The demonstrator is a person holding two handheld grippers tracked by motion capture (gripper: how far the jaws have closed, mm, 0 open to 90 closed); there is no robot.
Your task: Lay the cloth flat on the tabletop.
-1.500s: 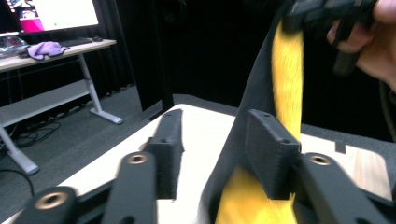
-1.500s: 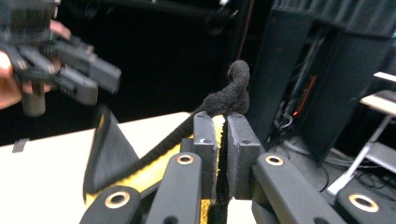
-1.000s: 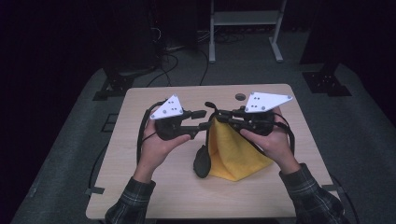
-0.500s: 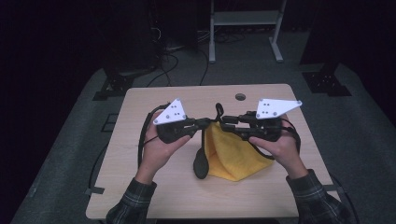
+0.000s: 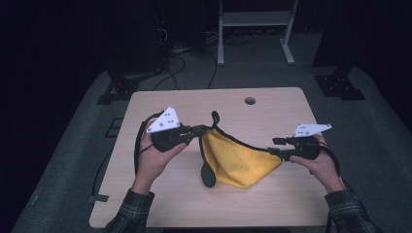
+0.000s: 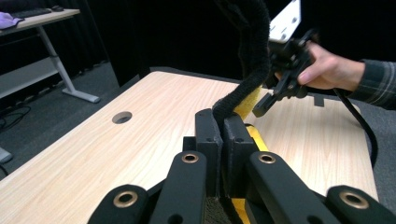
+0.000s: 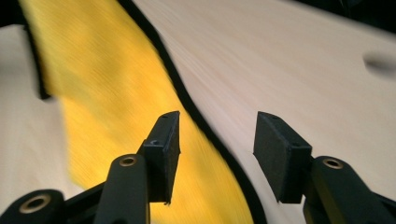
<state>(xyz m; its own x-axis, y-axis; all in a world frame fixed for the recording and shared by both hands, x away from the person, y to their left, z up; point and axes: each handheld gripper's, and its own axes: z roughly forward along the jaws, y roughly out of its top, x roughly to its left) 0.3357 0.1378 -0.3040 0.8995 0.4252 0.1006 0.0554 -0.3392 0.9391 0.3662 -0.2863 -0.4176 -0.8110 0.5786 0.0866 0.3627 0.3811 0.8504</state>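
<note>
Yellow cloth (image 5: 238, 162) w/ black trim hangs over the table (image 5: 272, 104), one corner clamped tight in left gripper (image 6: 223, 135), its edge running rightward to right gripper (image 7: 215, 140), jaws wide apart, gripping nothing, straddling the trim approx. at the far corner.

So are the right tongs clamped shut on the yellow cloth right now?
No, the right tongs stand open with a clear gap between the pads, and the yellow cloth with its black edge lies beyond them, not pinched.
</note>
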